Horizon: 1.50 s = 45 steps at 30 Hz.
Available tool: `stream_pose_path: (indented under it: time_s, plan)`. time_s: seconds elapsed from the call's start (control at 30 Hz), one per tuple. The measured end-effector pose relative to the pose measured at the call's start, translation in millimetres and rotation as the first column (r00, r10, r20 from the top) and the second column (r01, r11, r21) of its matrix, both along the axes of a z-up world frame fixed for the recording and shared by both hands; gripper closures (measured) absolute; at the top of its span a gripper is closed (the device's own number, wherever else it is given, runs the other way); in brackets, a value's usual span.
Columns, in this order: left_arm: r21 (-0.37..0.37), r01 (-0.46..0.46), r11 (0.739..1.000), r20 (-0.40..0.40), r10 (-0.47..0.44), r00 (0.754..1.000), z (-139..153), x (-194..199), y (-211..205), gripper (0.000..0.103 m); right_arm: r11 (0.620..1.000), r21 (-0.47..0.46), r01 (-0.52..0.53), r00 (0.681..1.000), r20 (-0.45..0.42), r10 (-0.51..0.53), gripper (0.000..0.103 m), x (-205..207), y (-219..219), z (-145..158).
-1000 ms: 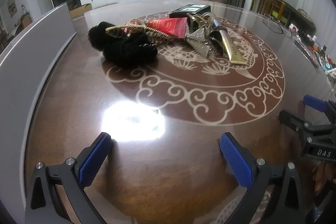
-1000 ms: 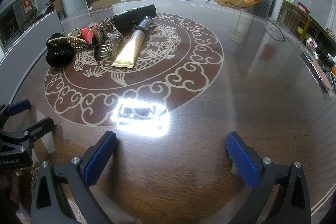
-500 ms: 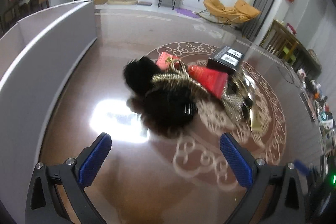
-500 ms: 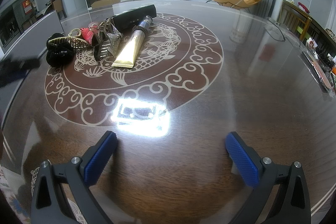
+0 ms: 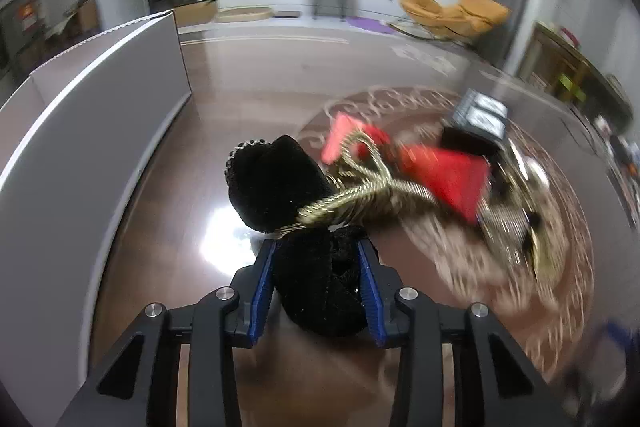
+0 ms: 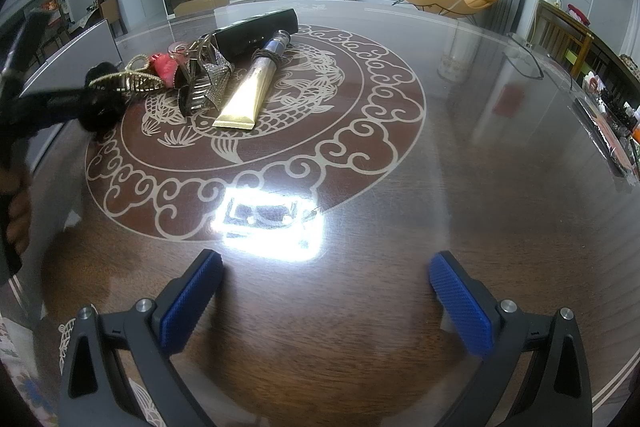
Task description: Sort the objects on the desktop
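Left wrist view: your left hand-held gripper (image 5: 320, 291) closing on black velvet scrunchie (image 5: 320, 283), near-left edge of pile on table (image 5: 224, 115). Right hand-held gripper (image 6: 326, 301) wide, empty. Step: grasp. Next: lift clear of gold hair clip (image 5: 360, 203) lying over it.

A glossy dark wood table (image 6: 400, 307) with a pale scrollwork medallion is seen. Clustered on the medallion's left part: gold tube (image 6: 250, 91), black box (image 6: 256, 33), red tube (image 5: 444, 175), black velvet scrunchie (image 5: 320, 287). A white box (image 5: 92, 131) stands along the left edge.
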<state>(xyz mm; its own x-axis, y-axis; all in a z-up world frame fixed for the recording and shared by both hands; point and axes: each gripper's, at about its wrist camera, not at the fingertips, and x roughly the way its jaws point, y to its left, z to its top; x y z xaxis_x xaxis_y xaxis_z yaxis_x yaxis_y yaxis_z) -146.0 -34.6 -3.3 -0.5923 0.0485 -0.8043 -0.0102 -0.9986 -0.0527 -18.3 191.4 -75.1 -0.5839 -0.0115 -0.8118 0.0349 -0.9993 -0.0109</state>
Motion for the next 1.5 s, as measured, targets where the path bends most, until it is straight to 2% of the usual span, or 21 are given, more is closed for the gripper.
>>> stream_pose_path:
  time_s: [0.27,0.33,0.5,0.57,0.63,0.67,0.7,0.8,0.9,1.07,1.17,1.23,1.3,1.37,1.43,1.5]
  plan:
    - [0.02,0.146,0.989,0.045,-0.147,0.988,4.8,96.5,-11.3,0.064,1.0,0.0,0.0,1.0,0.0,0.0,0.0,-0.1,0.1,0.0]
    - [0.027,0.164,0.986,0.044,-0.165,0.985,5.0,112.4,-11.9,0.064,1.0,0.0,0.0,1.0,0.0,0.0,0.0,-0.1,0.1,0.0]
    - [0.02,0.185,0.982,0.028,-0.186,0.982,1.4,124.2,-7.7,0.063,1.0,0.0,0.0,1.0,0.0,0.0,0.0,-0.2,0.1,0.0]
    - [0.026,0.172,0.985,0.023,-0.173,0.985,0.9,127.2,-11.3,0.057,1.0,0.0,0.0,1.0,0.0,0.0,0.0,-0.3,0.1,0.0]
    - [0.022,0.154,0.988,0.021,-0.155,0.988,-0.2,127.4,-16.0,0.041,1.0,0.0,0.0,1.0,0.0,0.0,0.0,-0.3,0.1,-0.1]
    - [0.017,0.145,0.989,0.014,-0.145,0.989,0.8,128.3,-16.6,0.028,1.0,0.0,0.0,1.0,0.0,0.0,0.0,-0.4,0.1,-0.1]
    - [0.01,0.133,0.991,-0.006,-0.133,0.991,4.2,131.8,-19.2,0.02,1.0,0.0,0.0,1.0,0.0,0.0,0.0,-0.4,0.1,-0.1]
    - [0.021,0.127,0.992,-0.046,-0.126,0.991,12.9,140.3,-26.6,0.014,1.0,0.0,0.0,1.0,0.0,0.0,0.0,-0.5,0.1,-0.2]
    - [0.026,0.121,0.992,-0.051,-0.12,0.991,15.3,135.3,-29.4,0.013,1.0,0.0,0.0,1.0,-0.001,0.0,0.0,-0.6,0.1,-0.2]
    - [0.035,0.077,0.996,0.01,-0.077,0.997,0.2,108.1,-18.3,0.013,1.0,0.0,0.0,1.0,-0.001,0.0,0.0,-0.6,0.2,-0.2]
    - [0.006,0.055,0.998,0.031,-0.055,0.998,-10.6,102.8,-7.9,0.014,1.0,0.0,0.0,1.0,-0.001,0.0,0.0,-0.6,0.2,-0.2]
    - [-0.023,0.044,0.999,0.03,-0.043,0.999,-17.2,102.2,-6.2,0.033,1.0,-0.006,-0.001,1.0,-0.002,0.001,0.0,-0.5,0.9,0.1]
    - [-0.051,0.043,0.998,0.005,-0.043,0.999,-16.4,105.6,-7.0,0.054,0.997,-0.063,-0.043,0.999,-0.013,0.042,0.0,-2.8,2.8,3.6]
    - [-0.05,0.049,0.998,-0.016,-0.05,0.999,-16.1,109.8,-11.0,0.062,0.992,-0.092,-0.086,0.996,0.003,0.087,0.0,-20.2,3.0,7.5]
    - [-0.05,0.059,0.997,-0.027,-0.06,0.998,-16.8,113.9,-13.8,0.062,0.993,-0.082,-0.087,0.996,0.009,0.088,0.003,-48.4,0.3,14.1]
    - [-0.063,0.07,0.996,-0.032,-0.072,0.997,-17.5,117.8,-13.8,0.062,0.991,-0.105,-0.08,0.996,0.02,0.083,0.014,-81.8,-0.9,19.1]
